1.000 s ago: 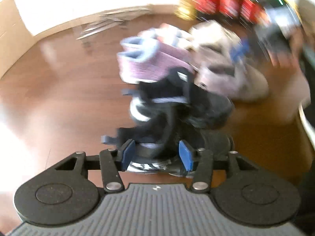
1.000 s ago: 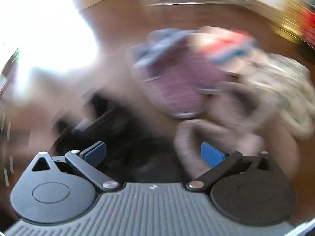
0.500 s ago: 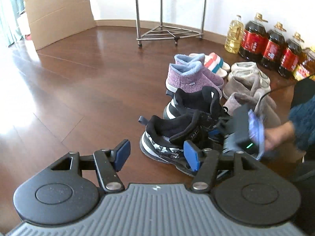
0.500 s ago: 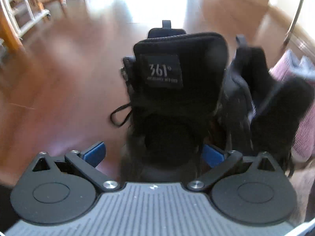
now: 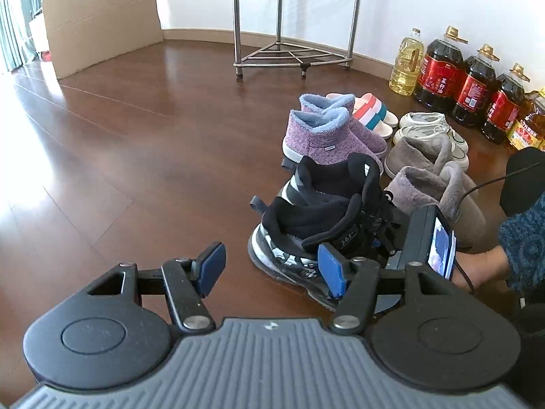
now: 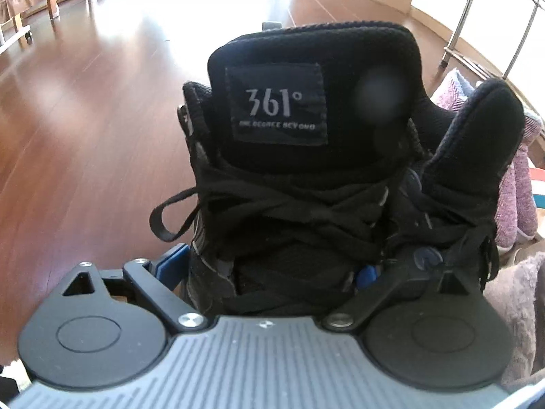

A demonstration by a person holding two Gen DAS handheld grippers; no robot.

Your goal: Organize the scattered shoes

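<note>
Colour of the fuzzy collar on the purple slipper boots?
Light blue collar on the purple slipper boots; clearest in left wrist view.

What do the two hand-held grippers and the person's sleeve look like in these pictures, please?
Each hand-held gripper, left and right, has a ribbed grey body, two round black discs, black linkage arms with silver pivot bolts and blue finger pads. The left wrist view shows the right unit carrying a lit screen and a thin black cable. The sleeve is a mottled blue knit.
</note>
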